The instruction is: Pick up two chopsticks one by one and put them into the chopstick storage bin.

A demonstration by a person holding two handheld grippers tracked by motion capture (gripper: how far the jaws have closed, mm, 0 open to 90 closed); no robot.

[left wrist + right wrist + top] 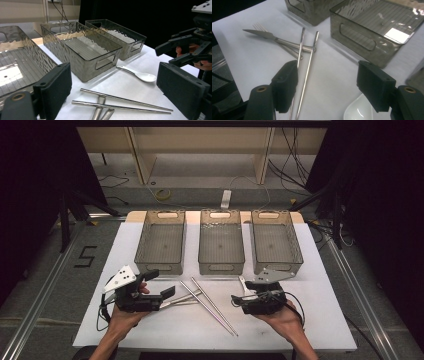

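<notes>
Two metal chopsticks (210,306) lie crossed in a narrow V on the white table cover (310,325), between the hands. A knife (262,33) and a fork (258,26) lie under the chopsticks' far ends. A white spoon (245,285) rests beside the right hand. My left gripper (162,282) is open, pointing right toward the cutlery, its pads (55,85) apart with nothing between. My right gripper (237,301) is open, pointing left; in the right gripper view its pads (285,82) hang over the chopsticks (308,67), with the spoon (359,110) just below them.
Three translucent grey bins stand in a row at the far side of the cover: left (161,266), middle (221,267), right (277,265). All look empty. Floor, cables and wooden table legs lie beyond. The cover's front edge runs near the forearms.
</notes>
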